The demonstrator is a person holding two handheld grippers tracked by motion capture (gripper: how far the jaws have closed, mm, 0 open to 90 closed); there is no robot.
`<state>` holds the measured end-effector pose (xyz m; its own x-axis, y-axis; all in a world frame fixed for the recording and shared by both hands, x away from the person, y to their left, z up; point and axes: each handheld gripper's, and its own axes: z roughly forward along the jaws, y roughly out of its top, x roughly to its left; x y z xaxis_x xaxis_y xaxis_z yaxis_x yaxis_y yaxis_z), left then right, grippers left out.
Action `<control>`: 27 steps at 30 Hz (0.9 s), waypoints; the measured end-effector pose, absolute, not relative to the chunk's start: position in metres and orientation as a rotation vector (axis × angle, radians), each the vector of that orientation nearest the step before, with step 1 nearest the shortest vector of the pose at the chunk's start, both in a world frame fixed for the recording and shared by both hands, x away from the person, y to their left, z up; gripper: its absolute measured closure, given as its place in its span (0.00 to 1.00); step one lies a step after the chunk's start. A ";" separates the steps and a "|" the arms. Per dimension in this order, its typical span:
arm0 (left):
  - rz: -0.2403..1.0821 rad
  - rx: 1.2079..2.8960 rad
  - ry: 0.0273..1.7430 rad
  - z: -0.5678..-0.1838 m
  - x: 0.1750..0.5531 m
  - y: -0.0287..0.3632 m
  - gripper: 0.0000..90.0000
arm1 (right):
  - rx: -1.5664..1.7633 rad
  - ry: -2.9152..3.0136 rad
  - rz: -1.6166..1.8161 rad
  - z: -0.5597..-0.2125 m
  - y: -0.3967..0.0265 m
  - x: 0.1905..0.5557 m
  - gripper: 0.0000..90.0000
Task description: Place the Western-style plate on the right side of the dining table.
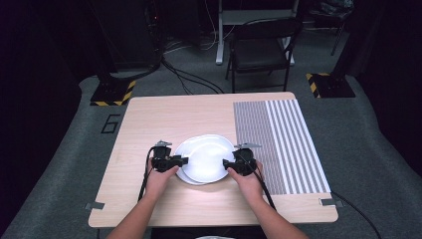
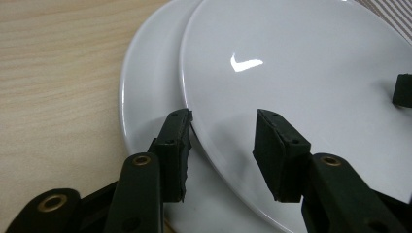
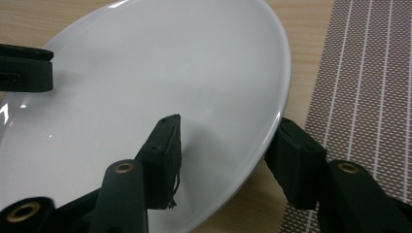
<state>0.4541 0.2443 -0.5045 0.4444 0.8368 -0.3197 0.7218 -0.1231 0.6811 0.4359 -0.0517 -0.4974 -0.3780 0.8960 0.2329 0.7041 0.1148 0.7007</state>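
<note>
Two forearms come in from the bottom of the high view, each hand holding a black two-jaw gripper at a pale wooden table (image 1: 149, 124). Between the grippers lie two white plates, one stacked off-centre on the other, near the middle of the table and just left of a striped grey placemat (image 1: 278, 144).

Upper plate (image 2: 301, 73) is glossy and catches a bright glint of light. Lower plate (image 2: 145, 82) peeks out beneath it on the left side. Both look rigid, smooth and probably ceramic, so they are likely fairly heavy for their thinness, slippery under rubber pads, and breakable if dropped or knocked together. The rim is the sensible place to hold, one jaw above and one below the edge.

Left gripper (image 1: 171, 161) is parted, its jaws standing either side of the upper plate's left rim. One jaw sits over the lower plate and seems to touch the upper plate's edge; the other hovers above the upper plate's face. It is not clamped.

Right gripper (image 1: 236, 164) is also parted, straddling the upper plate's right rim, with one jaw above the white face and the other below and outside the edge, over the wood beside the placemat. It does not appear to be squeezing yet
</note>
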 end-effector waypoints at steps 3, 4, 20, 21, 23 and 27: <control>0.170 1.881 1.310 -0.505 0.455 0.241 0.63 | 1.582 2.143 1.115 -0.496 -0.055 0.436 0.53; 0.164 1.879 1.309 -0.505 0.455 0.240 0.63 | 1.594 2.143 1.109 -0.495 -0.057 0.435 0.53; 0.149 1.892 1.269 -0.506 0.456 0.228 0.63 | 1.572 2.135 1.082 -0.490 -0.071 0.432 0.55; 0.148 1.892 1.266 -0.506 0.455 0.227 0.63 | 1.568 2.128 1.085 -0.490 -0.071 0.432 0.56; 0.163 1.907 1.248 -0.506 0.455 0.227 0.63 | 1.572 2.127 1.083 -0.490 -0.072 0.430 0.56; 0.185 1.911 1.249 -0.506 0.453 0.224 0.63 | 1.558 2.135 1.082 -0.489 -0.074 0.425 0.57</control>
<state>0.4533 0.2242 -0.5065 0.4956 0.8157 -0.2984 0.6940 -0.1654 0.7007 0.4250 -0.0743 -0.4887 -0.3759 0.9060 0.1943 0.6925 0.1353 0.7087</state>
